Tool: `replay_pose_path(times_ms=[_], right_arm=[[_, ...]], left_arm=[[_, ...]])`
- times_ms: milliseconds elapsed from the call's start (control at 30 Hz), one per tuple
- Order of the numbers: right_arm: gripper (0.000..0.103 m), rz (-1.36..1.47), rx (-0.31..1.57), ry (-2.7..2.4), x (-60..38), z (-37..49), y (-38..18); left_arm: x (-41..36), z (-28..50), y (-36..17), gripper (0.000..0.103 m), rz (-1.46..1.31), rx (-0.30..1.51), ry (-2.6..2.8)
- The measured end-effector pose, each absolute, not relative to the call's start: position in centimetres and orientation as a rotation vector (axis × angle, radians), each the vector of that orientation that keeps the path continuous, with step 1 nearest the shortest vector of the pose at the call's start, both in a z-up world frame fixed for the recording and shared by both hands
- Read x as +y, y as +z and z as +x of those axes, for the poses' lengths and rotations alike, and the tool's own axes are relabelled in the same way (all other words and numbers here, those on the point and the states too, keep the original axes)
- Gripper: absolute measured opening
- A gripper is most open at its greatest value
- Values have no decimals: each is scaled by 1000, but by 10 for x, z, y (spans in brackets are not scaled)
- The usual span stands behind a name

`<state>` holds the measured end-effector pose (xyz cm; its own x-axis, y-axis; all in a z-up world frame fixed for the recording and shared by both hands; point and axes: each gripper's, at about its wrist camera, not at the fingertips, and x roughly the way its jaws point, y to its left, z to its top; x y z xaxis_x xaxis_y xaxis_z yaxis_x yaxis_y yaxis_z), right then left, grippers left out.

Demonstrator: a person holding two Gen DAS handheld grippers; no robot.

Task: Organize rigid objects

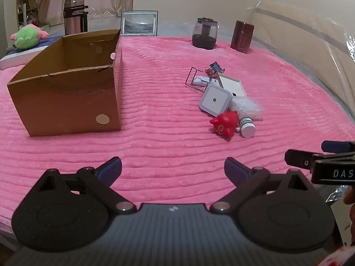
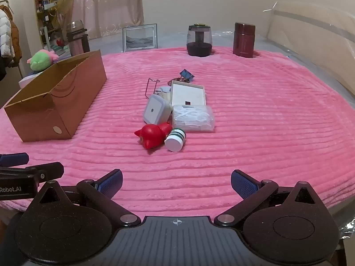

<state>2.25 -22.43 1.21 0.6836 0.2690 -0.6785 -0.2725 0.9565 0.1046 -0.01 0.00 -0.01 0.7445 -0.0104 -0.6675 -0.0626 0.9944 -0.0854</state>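
A pile of small objects lies mid-blanket: a red cat figure, a white bottle with green stripes, a white square night light, a clear plastic box, a white tray, a blue binder clip and a wire stand. An open cardboard box stands to the left. My left gripper is open and empty, near the front edge. My right gripper is open and empty, in front of the pile.
The pink ribbed blanket covers the surface. At the back stand a picture frame, a dark glass jar, a maroon canister and a steel thermos. A green plush toy lies far left.
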Motion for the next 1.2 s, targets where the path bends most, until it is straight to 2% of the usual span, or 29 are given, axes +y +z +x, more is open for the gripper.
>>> replay_pose_path(times_ms=[1200], right_arm=[[101,-4,758,303,-225,22,11]], left_arm=[[1,-2,0,95,-121,731,11]])
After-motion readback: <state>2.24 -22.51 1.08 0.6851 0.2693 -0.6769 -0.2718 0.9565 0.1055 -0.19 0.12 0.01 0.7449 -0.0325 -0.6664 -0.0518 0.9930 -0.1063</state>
